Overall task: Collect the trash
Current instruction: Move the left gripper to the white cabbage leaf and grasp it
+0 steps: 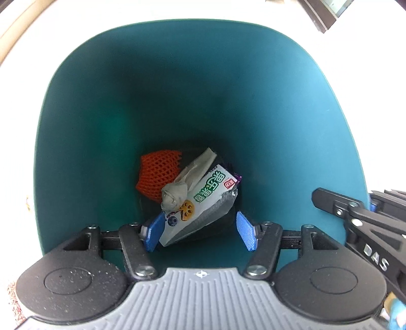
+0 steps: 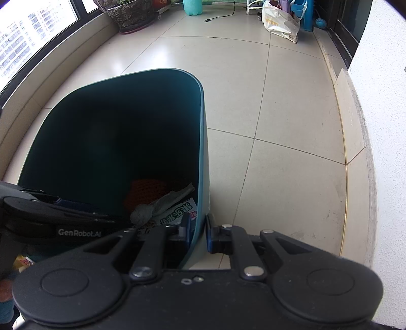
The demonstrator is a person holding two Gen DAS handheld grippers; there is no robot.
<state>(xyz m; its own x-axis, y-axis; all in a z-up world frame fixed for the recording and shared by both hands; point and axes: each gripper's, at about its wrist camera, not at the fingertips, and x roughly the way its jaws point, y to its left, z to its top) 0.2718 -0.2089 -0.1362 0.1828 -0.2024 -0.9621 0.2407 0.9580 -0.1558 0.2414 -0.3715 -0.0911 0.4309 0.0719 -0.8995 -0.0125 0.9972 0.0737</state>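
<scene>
Low in left view, I'm hovering left gripper [image 1: 199,232] released over bin [image 1: 101,127]; wrapper [image 1: 203,203], net [image 1: 157,172], tissue [image 1: 177,195] lying inside. Right gripper [image 2: 198,231] clamping bin wall. Yellow scrap [image 2: 22,261] possibly remaining.

A teal bin [image 1: 106,106] stands upright, open-topped. At its bottom lie an orange foam net [image 1: 157,174], a knotted grey tissue [image 1: 177,194] and a white snack wrapper [image 1: 203,200], overlapping.

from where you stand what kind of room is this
Probably an enclosed balcony or sunroom in a high-rise flat. A long window looks out on apartment blocks, the floor is pale tile, and a large planter stands by the sill. A teal bin with trash inside sits on the floor.
</scene>
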